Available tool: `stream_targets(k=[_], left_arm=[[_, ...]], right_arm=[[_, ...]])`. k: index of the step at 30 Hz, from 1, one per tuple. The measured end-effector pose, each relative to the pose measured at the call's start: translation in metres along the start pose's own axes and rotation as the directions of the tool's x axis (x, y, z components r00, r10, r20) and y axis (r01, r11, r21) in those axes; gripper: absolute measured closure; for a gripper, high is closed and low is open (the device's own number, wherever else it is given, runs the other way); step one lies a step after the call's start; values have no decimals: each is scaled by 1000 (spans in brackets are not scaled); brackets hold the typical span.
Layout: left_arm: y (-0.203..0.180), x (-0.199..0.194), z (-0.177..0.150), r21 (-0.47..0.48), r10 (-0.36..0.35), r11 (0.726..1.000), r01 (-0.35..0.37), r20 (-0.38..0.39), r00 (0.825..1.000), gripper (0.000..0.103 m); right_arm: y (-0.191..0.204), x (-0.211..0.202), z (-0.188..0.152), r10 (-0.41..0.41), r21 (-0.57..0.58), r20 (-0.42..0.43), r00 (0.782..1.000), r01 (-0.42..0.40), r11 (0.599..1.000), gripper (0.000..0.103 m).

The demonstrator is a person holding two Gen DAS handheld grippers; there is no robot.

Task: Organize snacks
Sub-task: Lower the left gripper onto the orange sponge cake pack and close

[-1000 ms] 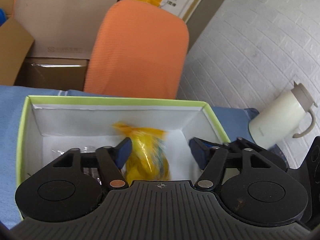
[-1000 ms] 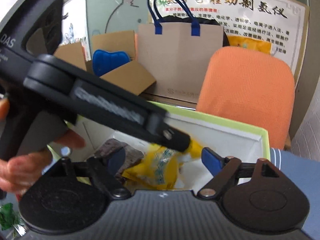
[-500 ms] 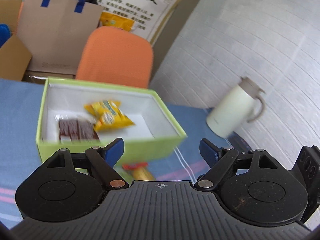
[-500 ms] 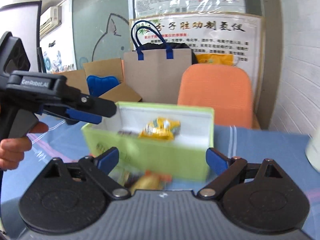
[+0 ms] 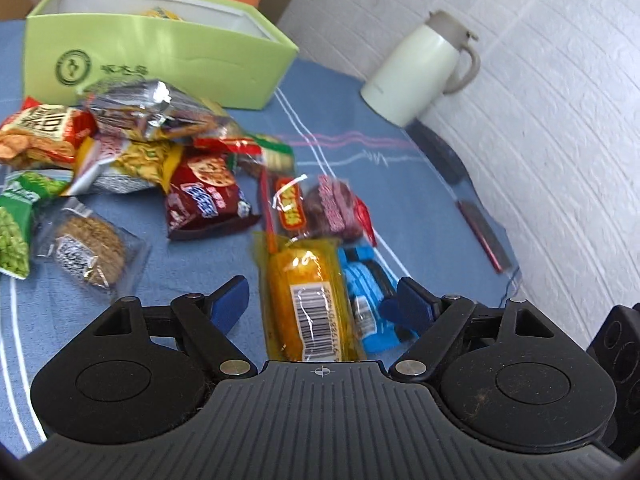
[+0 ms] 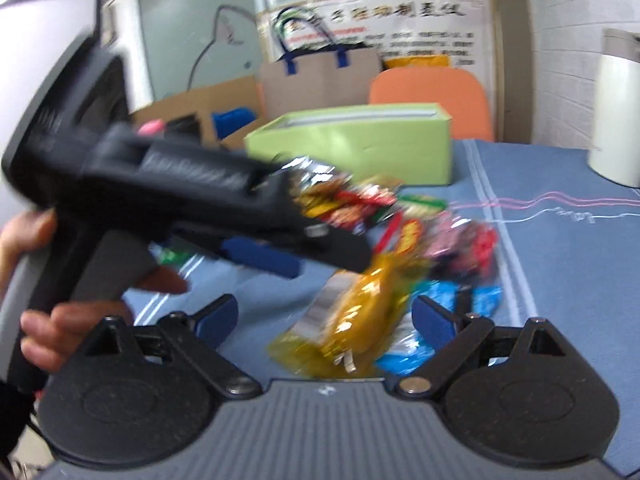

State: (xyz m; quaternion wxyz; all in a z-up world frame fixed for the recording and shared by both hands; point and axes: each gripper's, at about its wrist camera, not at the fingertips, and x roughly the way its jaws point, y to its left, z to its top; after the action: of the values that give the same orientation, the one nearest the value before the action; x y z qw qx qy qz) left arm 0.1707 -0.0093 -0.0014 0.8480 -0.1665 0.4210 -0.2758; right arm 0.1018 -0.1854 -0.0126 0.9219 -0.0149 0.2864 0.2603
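A green box [image 5: 160, 60] stands at the far left of the blue cloth, a yellow snack showing inside it. In front of it lies a pile of snack packets. My left gripper [image 5: 318, 294] hovers low over a yellow barcoded packet [image 5: 304, 280], which lies between its jaws; the jaws are closing and the pads are off it. A blue packet [image 5: 364, 276] lies by the right pad. My right gripper [image 6: 324, 312] is open over the same yellow packet [image 6: 360, 312], nothing gripped. The left gripper [image 6: 320, 248], held by a hand, crosses the right wrist view.
A cream jug [image 5: 424, 68] stands at the right by the white brick wall. A red-edged phone [image 5: 484, 236] lies near the table's right edge. A red cookie packet [image 5: 208, 196], a silver packet [image 5: 152, 112] and a round cake [image 5: 88, 248] lie left. An orange chair [image 6: 432, 96] is behind the box.
Both grippers have pulled back from inside the green box to low over the snack pile. The yellow snack stayed in the box, and both sets of jaws stand wider.
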Motion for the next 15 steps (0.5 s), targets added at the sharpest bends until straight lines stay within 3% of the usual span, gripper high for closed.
stream_targets(k=[3,8,15], left_arm=[[-1,8,5,47,-20,999,22,-40,999,38],[9,21,4,35,20,999,-17,-99,995,61],[34,-21,-16,-32,83,996,-84,-56,995,64]], right_arm=[[5,16,-2,-3,-38,-30,1000,2,999,10],[17,28,-2,-9,-103,-56,998,4,995,10],[46,37,-3,97,-170,-63,993,-106,980,10]])
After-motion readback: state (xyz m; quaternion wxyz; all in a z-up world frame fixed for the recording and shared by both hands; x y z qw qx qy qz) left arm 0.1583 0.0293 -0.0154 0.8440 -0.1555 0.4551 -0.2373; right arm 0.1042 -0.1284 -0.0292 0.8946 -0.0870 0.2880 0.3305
